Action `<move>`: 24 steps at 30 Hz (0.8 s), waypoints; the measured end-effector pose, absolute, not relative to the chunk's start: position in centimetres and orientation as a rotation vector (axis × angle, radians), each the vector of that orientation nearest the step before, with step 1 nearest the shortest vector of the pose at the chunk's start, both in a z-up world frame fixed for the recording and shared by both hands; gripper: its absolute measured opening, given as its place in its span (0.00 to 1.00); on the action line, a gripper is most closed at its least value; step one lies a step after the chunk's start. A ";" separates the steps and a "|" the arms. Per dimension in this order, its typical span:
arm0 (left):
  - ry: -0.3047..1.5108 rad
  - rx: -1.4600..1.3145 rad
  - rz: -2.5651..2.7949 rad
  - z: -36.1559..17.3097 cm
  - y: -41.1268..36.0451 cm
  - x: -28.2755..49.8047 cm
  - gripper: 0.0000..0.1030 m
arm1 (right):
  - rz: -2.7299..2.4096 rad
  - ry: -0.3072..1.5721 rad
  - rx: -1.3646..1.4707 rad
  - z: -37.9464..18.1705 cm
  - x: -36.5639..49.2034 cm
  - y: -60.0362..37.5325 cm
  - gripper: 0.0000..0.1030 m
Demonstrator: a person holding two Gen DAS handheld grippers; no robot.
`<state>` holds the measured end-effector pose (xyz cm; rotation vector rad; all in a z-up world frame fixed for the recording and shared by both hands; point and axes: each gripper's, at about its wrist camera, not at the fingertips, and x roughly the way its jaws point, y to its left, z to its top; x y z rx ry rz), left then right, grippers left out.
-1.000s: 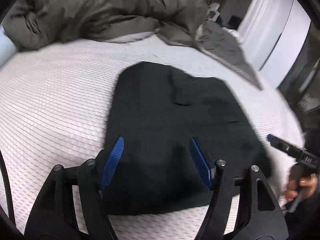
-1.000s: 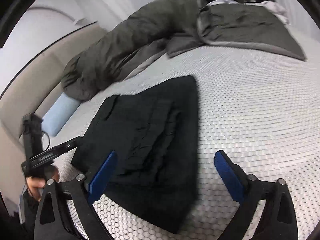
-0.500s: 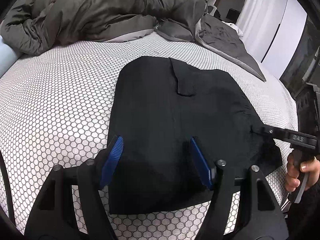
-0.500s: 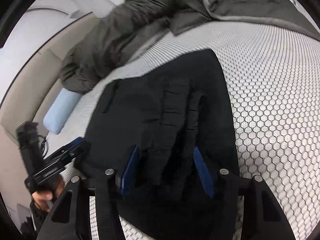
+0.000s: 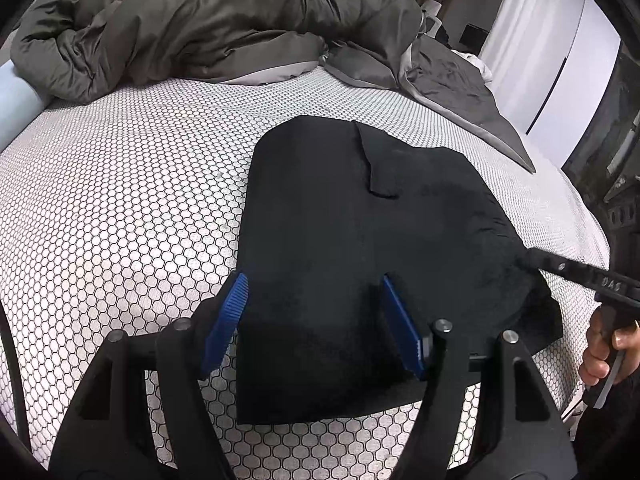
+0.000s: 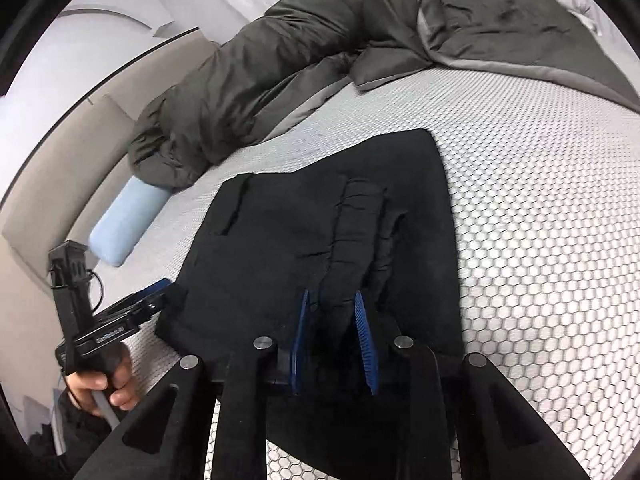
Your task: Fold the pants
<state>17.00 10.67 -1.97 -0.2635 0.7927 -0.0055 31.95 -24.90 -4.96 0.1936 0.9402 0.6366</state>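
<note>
The black pants (image 5: 360, 240) lie folded in a compact stack on the white honeycomb-patterned mattress (image 5: 120, 200). My left gripper (image 5: 314, 292) is open, its blue pads straddling the near edge of the stack. In the right wrist view my right gripper (image 6: 332, 300) has closed on a raised ridge of the pants (image 6: 320, 232) at their bunched edge. The right gripper also shows at the right of the left wrist view (image 5: 580, 276), with its tip on the pants' edge. The left gripper shows at the left of the right wrist view (image 6: 132, 312).
A rumpled grey duvet (image 5: 200, 20) is heaped along the far side of the bed. A light blue pillow (image 6: 128, 216) lies by the beige headboard (image 6: 60, 160). White wardrobe doors (image 5: 552, 60) stand beyond the bed.
My right gripper moved in over the pants and narrowed from wide open to closed on a fold of fabric. My left gripper stayed open over the near edge.
</note>
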 end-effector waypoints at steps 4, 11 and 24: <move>0.801 -0.239 -0.003 -2.2 10.3 17.1 0.64 | 0.633 1.006 0.186 -7.0 33.1 -24.0 0.24; 0.805 -0.236 -0.001 -2.3 10.2 17.0 0.64 | 0.632 1.011 0.178 -7.2 33.3 -23.4 0.26; 0.809 -0.233 0.010 -2.4 10.2 17.0 0.64 | 0.629 0.946 0.100 -6.8 32.6 -21.7 0.22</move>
